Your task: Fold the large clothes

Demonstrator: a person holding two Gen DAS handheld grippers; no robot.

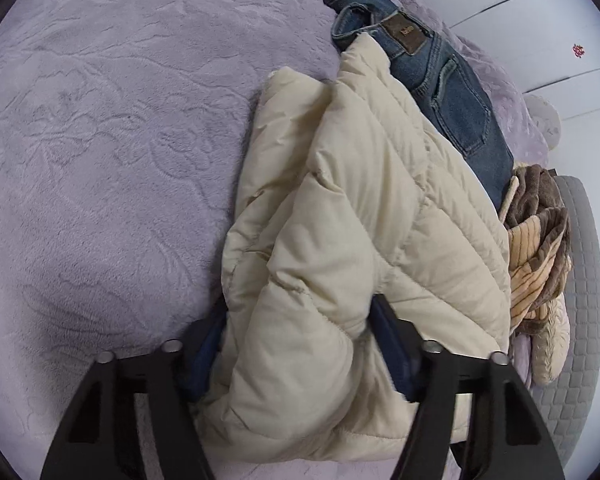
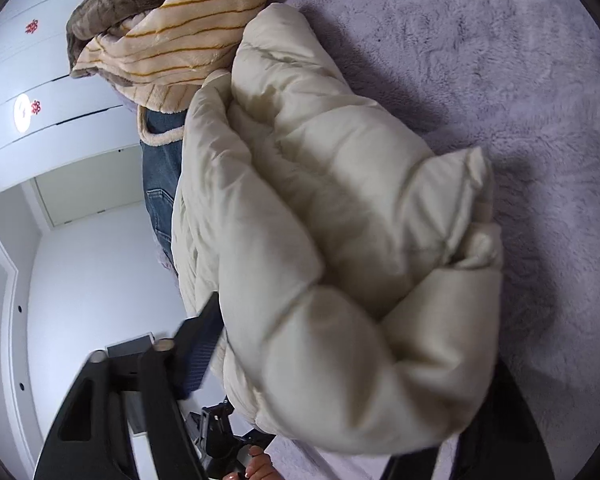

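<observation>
Both grippers are clamped on the cream quilted puffer jacket point(image 1: 364, 216), which lies bunched on the lilac plush bed cover point(image 1: 100, 140). The left gripper point(image 1: 300, 344) has its fingers pinching a thick fold; the right gripper point(image 2: 340, 360) grips the padded bundle too, one finger hidden behind it. Blue denim jeans point(image 1: 440, 64) and a brown-and-tan striped fleece blanket point(image 2: 172, 40) lie just beside the jacket.
</observation>
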